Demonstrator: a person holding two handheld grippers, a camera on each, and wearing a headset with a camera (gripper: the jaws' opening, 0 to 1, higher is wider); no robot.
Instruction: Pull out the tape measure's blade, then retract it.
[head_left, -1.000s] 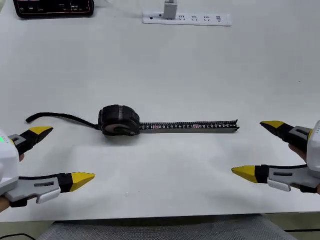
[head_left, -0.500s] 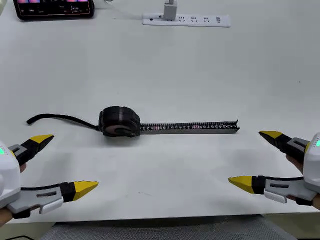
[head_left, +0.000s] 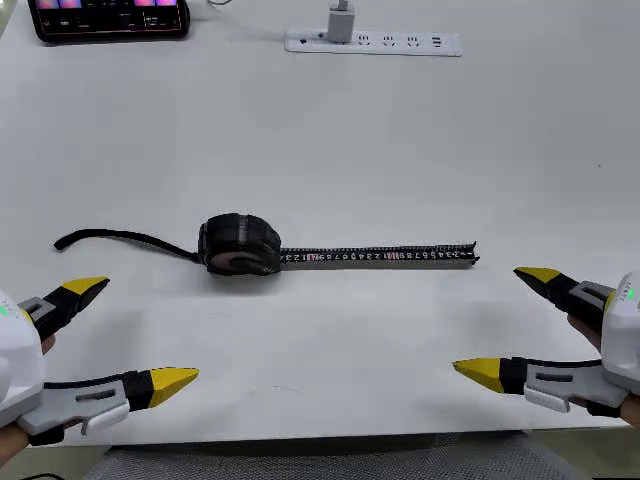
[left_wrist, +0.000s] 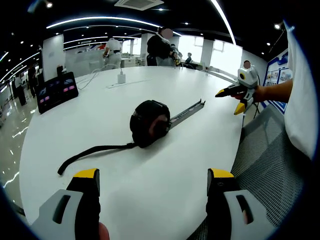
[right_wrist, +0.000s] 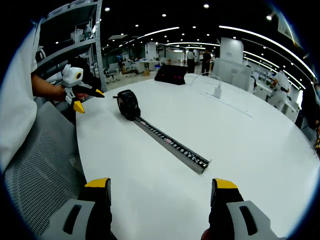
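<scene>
Plainly, the tape measure (head_left: 238, 245) stands upright near the middle of the white worktop (head_left: 350, 150), with its dark case to the left and its blade (head_left: 380, 255) drawn out flat along the surface to the right, numbers facing up and the end hook at the far right tip; a black wrist strap (head_left: 120, 238) trails from the opposite side of the case and curves away to the left, lying on the worktop; the left tongs (head_left: 145, 331) hover over the near left edge, released, their yellow-tipped jaws spread wide with nothing between them, well apart from both case and strap; the right tongs (head_left: 490, 320) hover over the near right edge, likewise released, jaws wide and empty, near the hooked end of the blade but not touching it; from the left gripper view the case sits straight ahead between that view's own jaws, the strap running toward the camera and the blade away from it; from the right gripper view the blade's tip lies nearest and the case is at its far end; at the far edge of the worktop rest a white power strip (head_left: 372, 41) with a charger (head_left: 341, 18) plugged into it and, to its left, a dark screen (head_left: 108, 17); people stand in the room beyond
</scene>
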